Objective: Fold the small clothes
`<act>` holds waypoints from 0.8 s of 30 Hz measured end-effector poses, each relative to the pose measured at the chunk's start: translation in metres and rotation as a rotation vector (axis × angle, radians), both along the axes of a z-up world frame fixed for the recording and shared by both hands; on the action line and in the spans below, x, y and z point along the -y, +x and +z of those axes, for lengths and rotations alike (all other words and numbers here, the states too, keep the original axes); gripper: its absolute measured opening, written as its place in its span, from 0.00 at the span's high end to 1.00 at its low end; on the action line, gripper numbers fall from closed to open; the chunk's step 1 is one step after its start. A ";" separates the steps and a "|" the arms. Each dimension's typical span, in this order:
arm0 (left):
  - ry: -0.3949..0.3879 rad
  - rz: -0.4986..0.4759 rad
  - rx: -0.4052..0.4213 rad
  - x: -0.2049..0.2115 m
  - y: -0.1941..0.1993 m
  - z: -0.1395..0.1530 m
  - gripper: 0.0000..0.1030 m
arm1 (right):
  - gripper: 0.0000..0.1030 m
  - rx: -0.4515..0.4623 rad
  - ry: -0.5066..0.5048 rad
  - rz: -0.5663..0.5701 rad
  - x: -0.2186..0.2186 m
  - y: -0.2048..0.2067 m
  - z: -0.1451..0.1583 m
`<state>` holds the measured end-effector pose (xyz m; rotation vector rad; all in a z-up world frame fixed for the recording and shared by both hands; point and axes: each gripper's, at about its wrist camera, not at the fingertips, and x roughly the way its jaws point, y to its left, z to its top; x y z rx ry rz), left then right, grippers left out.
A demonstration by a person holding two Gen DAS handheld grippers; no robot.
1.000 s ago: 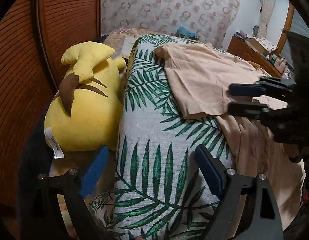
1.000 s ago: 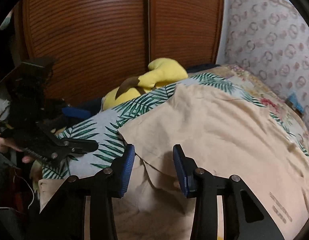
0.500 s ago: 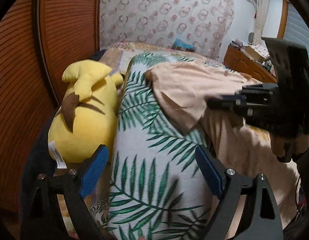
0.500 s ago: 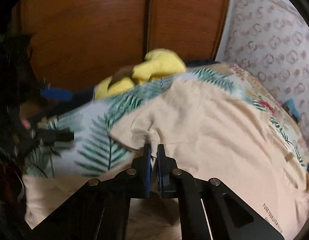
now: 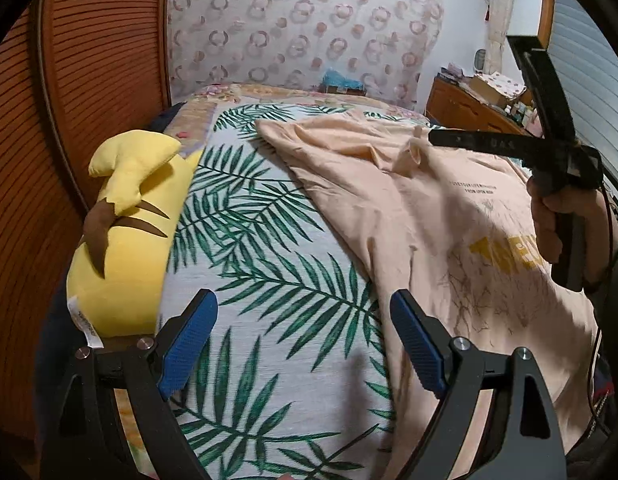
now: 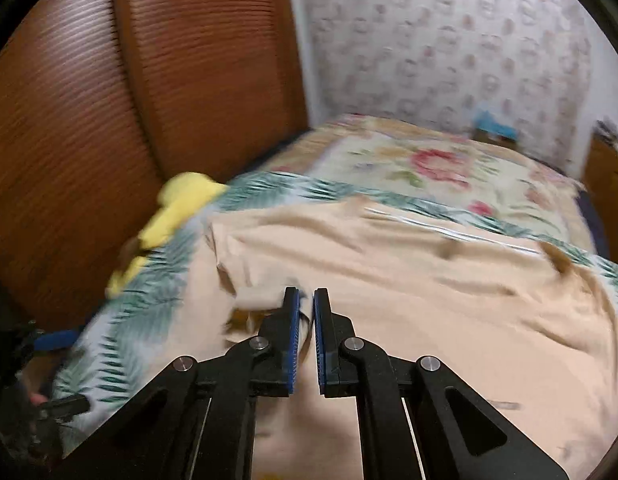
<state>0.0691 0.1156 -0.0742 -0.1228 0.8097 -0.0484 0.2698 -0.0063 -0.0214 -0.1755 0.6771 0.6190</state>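
Two pads of right gripper (image 6: 305,300) pinch shirt (image 6: 429,300)

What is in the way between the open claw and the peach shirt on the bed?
Nothing visible is. The left gripper hangs open over the bare leaf-print cover, and the peach shirt lies just to its right. The yellow plush toy sits off on the other side, out of the way.
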 end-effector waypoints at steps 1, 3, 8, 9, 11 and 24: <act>0.000 -0.003 -0.003 0.002 0.001 -0.001 0.14 | 0.76 -0.010 -0.007 0.002 0.000 0.002 -0.004; 0.001 -0.011 -0.007 0.007 0.000 -0.002 0.14 | 0.72 -0.006 -0.018 0.008 0.000 -0.001 -0.007; 0.016 -0.016 -0.029 0.014 0.004 -0.009 0.14 | 0.68 0.007 -0.024 0.080 -0.001 -0.011 0.001; 0.019 -0.017 -0.032 0.015 0.004 -0.010 0.14 | 0.68 0.006 -0.034 0.093 -0.001 -0.013 0.001; 0.027 -0.020 -0.043 0.017 0.006 -0.013 0.14 | 0.68 0.003 -0.053 0.122 -0.005 -0.016 -0.004; 0.094 -0.030 -0.062 0.022 0.013 -0.021 0.12 | 0.67 0.080 -0.284 0.117 -0.034 0.013 -0.014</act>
